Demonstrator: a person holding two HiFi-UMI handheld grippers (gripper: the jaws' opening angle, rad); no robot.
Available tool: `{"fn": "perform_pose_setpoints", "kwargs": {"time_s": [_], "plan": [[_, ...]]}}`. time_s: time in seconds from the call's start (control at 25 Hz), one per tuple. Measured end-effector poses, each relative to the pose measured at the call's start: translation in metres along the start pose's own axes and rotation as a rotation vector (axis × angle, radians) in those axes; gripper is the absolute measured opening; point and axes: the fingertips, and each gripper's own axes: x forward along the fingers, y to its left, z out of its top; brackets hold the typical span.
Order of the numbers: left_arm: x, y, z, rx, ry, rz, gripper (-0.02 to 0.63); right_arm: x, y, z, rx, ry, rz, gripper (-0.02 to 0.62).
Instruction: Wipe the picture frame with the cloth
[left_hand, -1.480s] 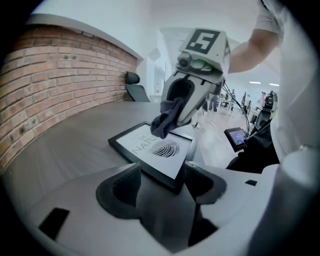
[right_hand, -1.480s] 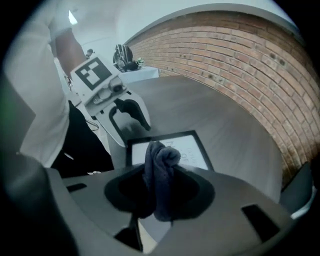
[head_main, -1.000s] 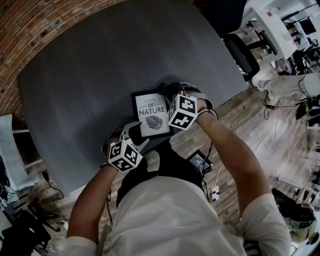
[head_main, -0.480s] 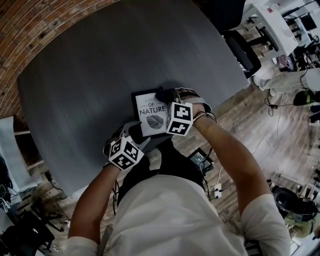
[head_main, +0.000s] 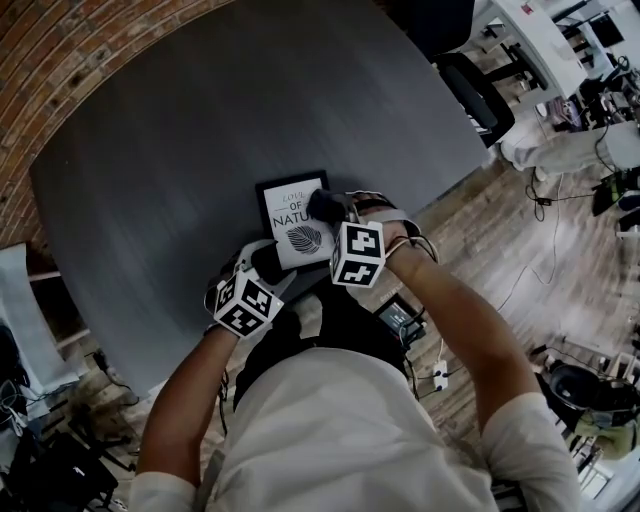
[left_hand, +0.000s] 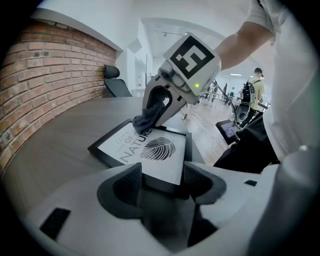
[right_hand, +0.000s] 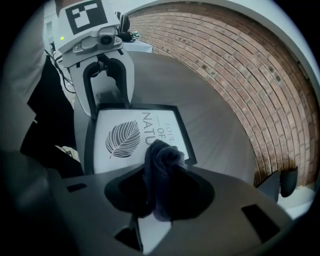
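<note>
A black picture frame with a leaf print lies flat near the front edge of the dark grey table. My left gripper is shut on the frame's near end, with a pad pressing each side. My right gripper is shut on a bunched dark cloth. The cloth rests on the glass at the print's upper right, over the lettering. From the right gripper view, the frame stretches away to the left gripper at its far end.
A brick wall runs behind the table. A black office chair stands at the table's far right corner. The table's front edge is just below the frame, with wood floor, cables and a small device beyond it. A person stands far off.
My right gripper has slid the cloth leftwards from the frame's right border onto the glass. The left gripper has stayed on the near end of the frame.
</note>
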Motion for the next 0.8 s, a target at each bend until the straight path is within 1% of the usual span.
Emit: {"fn": "perform_pose_setpoints", "kwargs": {"time_s": [0.56, 0.8], "plan": [[-0.001, 0.002, 0.0, -0.017, -0.01, 0.013, 0.268, -0.023, 0.055, -0.006, 0.055, -0.03, 0.057, 0.13], [-0.001, 0.003, -0.001, -0.018, 0.002, 0.015, 0.267, -0.03, 0.07, -0.008, 0.072, -0.036, 0.059, 0.13]]}}
